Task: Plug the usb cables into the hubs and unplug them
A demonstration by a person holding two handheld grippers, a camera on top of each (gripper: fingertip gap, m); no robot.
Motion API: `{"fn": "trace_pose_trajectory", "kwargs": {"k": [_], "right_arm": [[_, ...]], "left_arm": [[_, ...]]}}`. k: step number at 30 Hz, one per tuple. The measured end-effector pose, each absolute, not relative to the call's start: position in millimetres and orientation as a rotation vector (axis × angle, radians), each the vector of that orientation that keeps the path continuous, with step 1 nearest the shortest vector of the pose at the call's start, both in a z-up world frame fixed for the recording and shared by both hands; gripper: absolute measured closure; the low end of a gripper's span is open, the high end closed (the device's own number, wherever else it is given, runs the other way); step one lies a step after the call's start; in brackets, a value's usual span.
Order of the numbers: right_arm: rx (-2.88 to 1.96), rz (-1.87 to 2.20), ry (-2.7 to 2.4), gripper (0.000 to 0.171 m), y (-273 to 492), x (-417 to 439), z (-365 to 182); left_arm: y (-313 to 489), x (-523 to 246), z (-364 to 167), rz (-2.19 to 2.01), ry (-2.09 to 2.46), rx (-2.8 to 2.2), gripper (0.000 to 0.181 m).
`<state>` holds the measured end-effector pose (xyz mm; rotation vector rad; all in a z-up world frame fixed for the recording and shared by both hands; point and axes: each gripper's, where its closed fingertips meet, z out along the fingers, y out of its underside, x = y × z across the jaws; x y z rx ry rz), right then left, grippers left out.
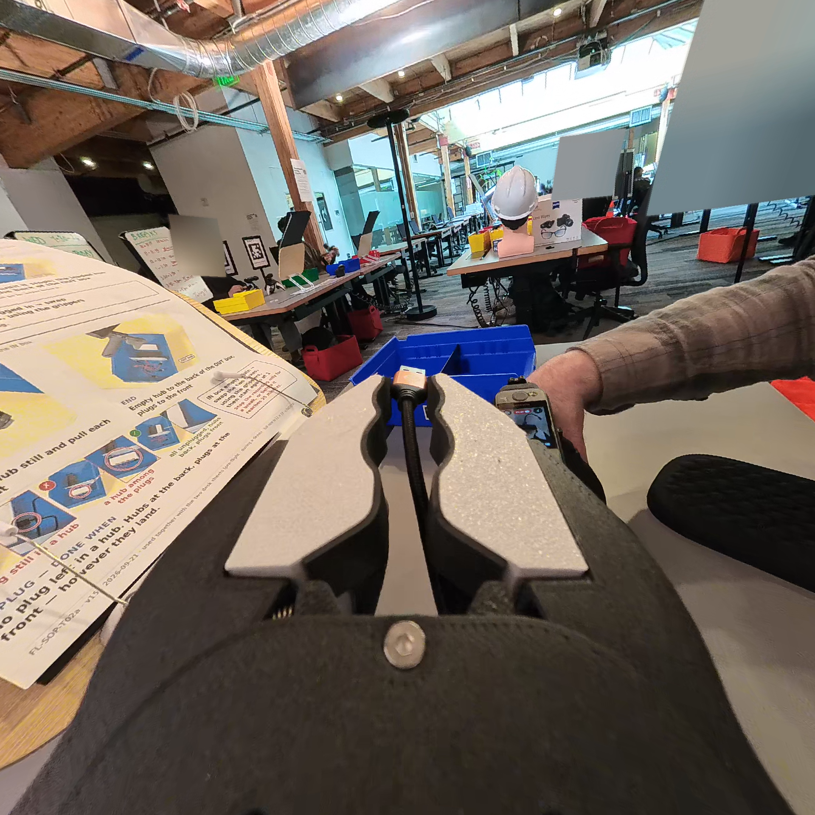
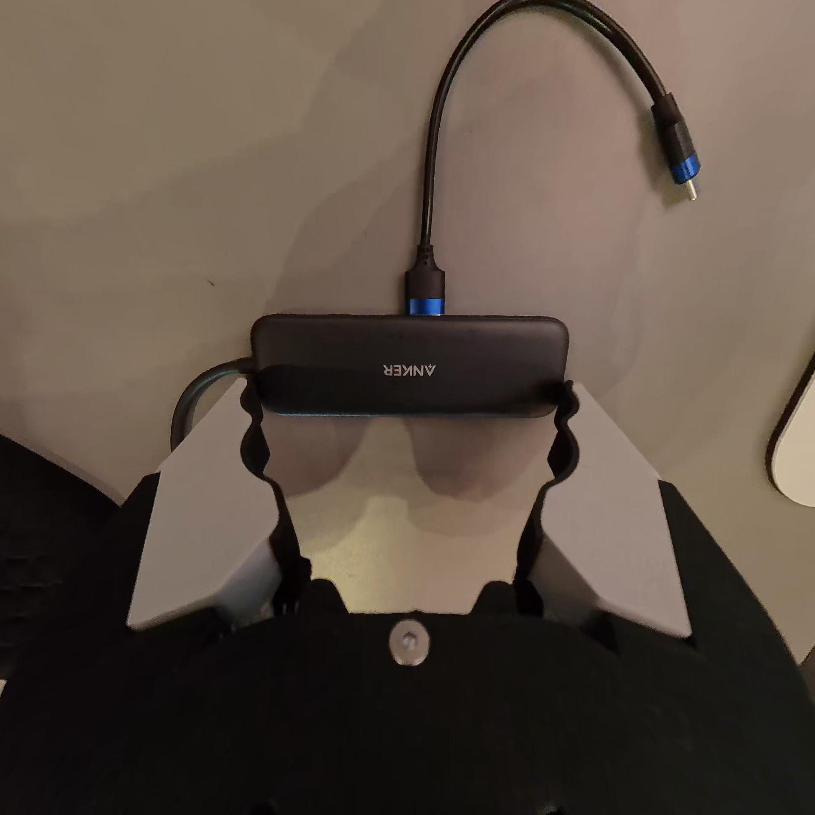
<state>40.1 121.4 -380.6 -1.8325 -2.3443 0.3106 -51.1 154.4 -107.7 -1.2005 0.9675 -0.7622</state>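
In the left wrist view my left gripper (image 1: 409, 388) is shut on a black braided USB cable (image 1: 412, 445). Its orange metal plug (image 1: 410, 380) sticks out past the fingertips, pointing forward and held in the air. In the right wrist view my right gripper (image 2: 408, 392) is shut on the two ends of a flat black hub (image 2: 409, 364) lying on the grey table (image 2: 176, 176). A black cable with a blue collar (image 2: 424, 304) is plugged into the hub's far edge. Its loose blue-banded end (image 2: 681, 163) lies on the table at the upper right. The hub's own lead (image 2: 194, 392) curls out at its left end.
A blue divided bin (image 1: 463, 357) stands just beyond the left gripper. A printed instruction sheet (image 1: 110, 419) leans at the left. A person's hand and sleeve (image 1: 617, 366) hold the other gripper at the right. A black chair armrest (image 1: 741, 507) lies at the right. A white rounded edge (image 2: 794, 441) shows at the right. Across from one pair of fingers to the other is roughly 30 cm.
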Motion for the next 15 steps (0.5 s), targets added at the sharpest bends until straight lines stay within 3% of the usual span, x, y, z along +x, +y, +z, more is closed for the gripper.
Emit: {"fn": "trace_pose_trajectory", "kwargs": {"k": [11,15], "right_arm": [[-1.799,0.241,-2.435,0.035,124.8,37.6,-382.7],[-1.801,0.194,-2.465,0.042,128.3,37.4,-381.5]], "left_arm": [[152.7,-51.0,-107.4,-0.767,0.974,-1.196,0.166],[152.2,-51.9,-106.9,-0.766,0.974,-1.194,0.166]]}}
